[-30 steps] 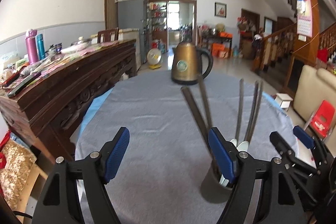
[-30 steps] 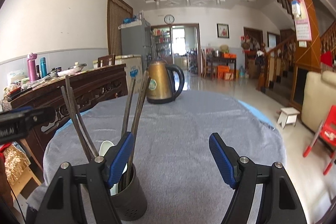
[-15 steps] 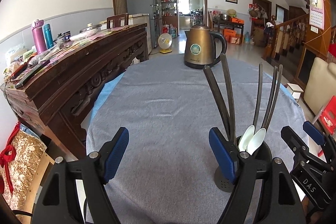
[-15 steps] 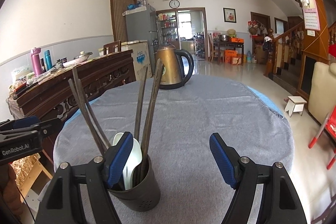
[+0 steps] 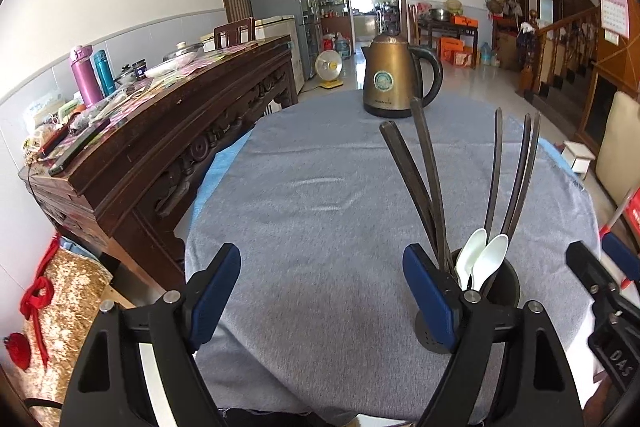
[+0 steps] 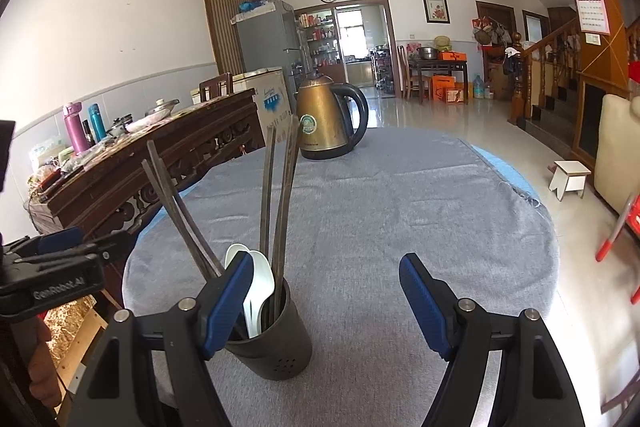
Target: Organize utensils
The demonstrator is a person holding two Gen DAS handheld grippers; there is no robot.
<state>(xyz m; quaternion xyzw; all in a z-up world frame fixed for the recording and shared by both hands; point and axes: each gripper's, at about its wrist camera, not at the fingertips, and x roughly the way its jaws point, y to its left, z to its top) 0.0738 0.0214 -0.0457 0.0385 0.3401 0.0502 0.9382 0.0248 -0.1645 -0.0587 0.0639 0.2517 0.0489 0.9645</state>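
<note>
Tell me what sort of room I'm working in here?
Likely a home's open dining and living area: a cloth-covered table with an electric kettle, a fridge by a kitchen doorway, and a wooden staircase.

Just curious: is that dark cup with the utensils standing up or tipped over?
Upright: the utensil holder stands on the grey cloth.

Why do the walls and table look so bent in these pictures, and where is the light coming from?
Both views are fisheye: black corners, walls and the table edge bowed. Left wrist view: daylight from the far doorway, sheen on the kettle, the holder sharp. Right wrist view: strong glare on the floor behind the kettle and at the table's right edge; the red chair at the frame edge is smeared.
</note>
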